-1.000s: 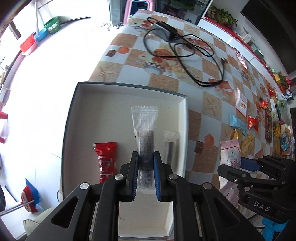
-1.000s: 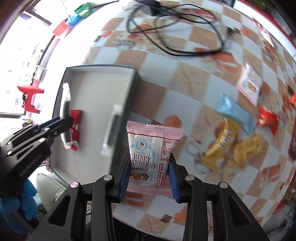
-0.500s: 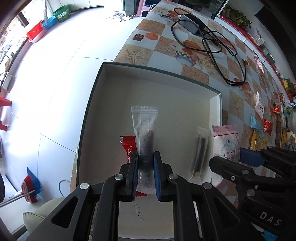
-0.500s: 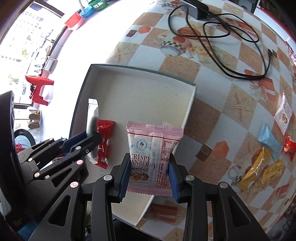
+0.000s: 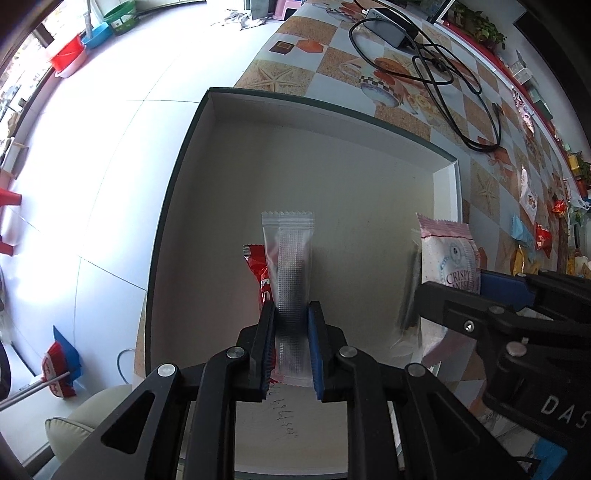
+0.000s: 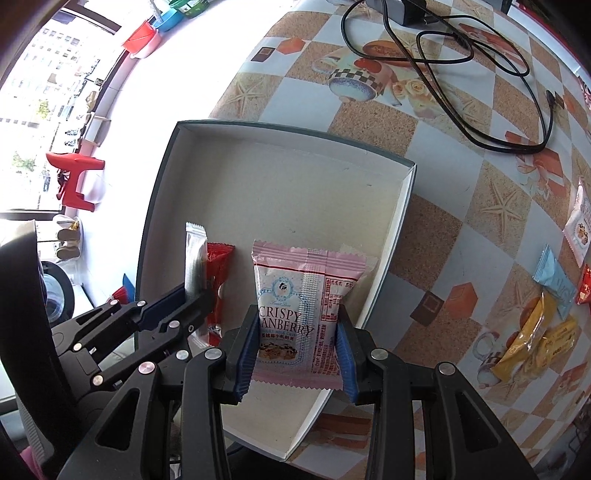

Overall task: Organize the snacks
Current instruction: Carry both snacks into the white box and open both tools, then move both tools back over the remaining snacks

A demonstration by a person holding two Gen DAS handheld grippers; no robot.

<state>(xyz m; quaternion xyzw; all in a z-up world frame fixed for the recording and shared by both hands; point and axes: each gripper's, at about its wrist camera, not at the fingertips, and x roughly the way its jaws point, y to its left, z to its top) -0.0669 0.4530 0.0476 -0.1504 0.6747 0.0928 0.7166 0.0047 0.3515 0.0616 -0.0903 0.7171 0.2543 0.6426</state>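
A table (image 6: 436,229) with a checkered cloth of starfish and teacup prints takes up most of the room in front of me. On its left end sits a shallow open box (image 5: 177,206) (image 6: 400,206), dark green outside and pale inside, its left edge at the table's edge above a white tiled floor (image 5: 92,147).

Both tools are over the near part of the box. The left gripper (image 5: 290,347) (image 6: 192,295) has its blue pads pressed onto a long clear-wrapped snack stick (image 5: 291,266) (image 6: 195,254), held upright with its crimped end pointing away. Just behind it, lying on the box floor, is a red snack packet (image 5: 256,266) (image 6: 218,269). The right gripper (image 6: 301,343) (image 5: 476,291) pinches a pink-and-white pouch (image 6: 306,291) (image 5: 448,258) printed "CRISPY" — a cranberry crisp, by the label — held flat-faced over the box's near right part. Between the two tools, close to the right wall, a second clear-wrapped dark stick (image 5: 410,295) lies in the box, blurred.

At the far side of the table a black cable (image 6: 461,74) (image 5: 443,81) loops out from a grey power adapter (image 5: 388,26). To the right of the box, well apart from it, loose snacks lie on the cloth — a light blue sachet (image 6: 554,277), yellow packets (image 6: 532,339) and a white pouch (image 6: 578,221). On the floor to the left stands a red stool (image 6: 79,177).
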